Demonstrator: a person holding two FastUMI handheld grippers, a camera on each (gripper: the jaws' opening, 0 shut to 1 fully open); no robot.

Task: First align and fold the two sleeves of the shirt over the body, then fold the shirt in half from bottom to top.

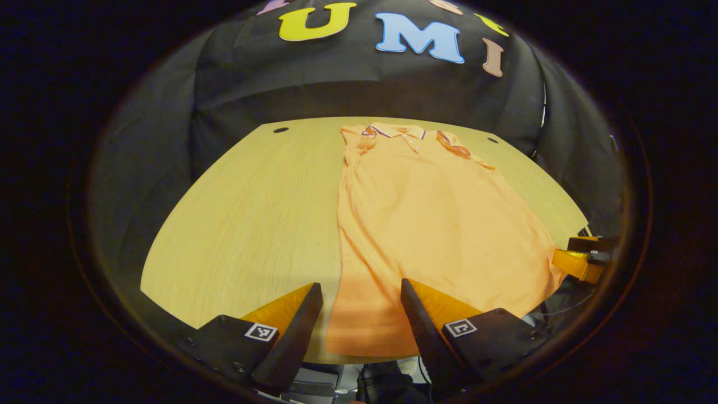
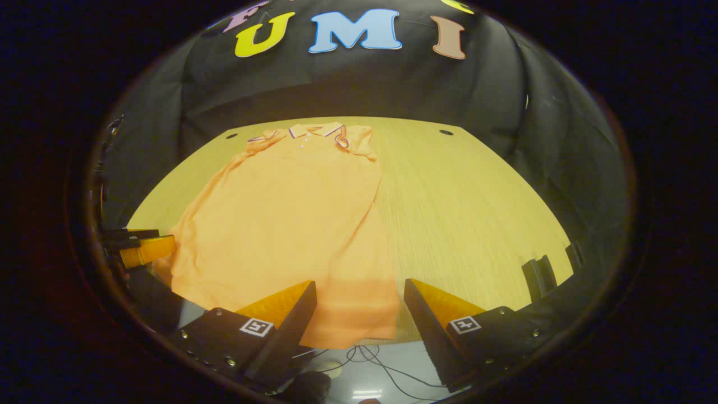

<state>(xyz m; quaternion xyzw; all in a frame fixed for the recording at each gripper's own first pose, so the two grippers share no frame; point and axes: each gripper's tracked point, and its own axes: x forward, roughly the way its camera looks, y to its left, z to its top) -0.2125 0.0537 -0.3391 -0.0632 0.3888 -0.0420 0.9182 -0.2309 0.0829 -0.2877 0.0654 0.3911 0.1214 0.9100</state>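
- An orange polo shirt [image 1: 432, 224] lies face up on the wooden table [image 1: 247, 213], collar [image 1: 401, 132] toward the booth's black back wall, hem hanging a little over the near edge.
- Both short sleeves are folded in over the chest (their striped cuffs sit just below the collar).
- The left gripper [image 1: 362, 292] hovers at the near table edge with its jaws spread wide, grasping nothing; the shirt's lower left corner shows between its fingers.
- The right gripper [image 2: 359, 289] hangs over the hem's other corner, jaws likewise apart and released.
- In the left gripper view, the right gripper appears at the far right, just beside the shirt's side edge.
- Two small dark holes [image 1: 280, 130] mark the table's far corners.
- Cables [image 2: 381, 365] trail on the floor below the table edge.
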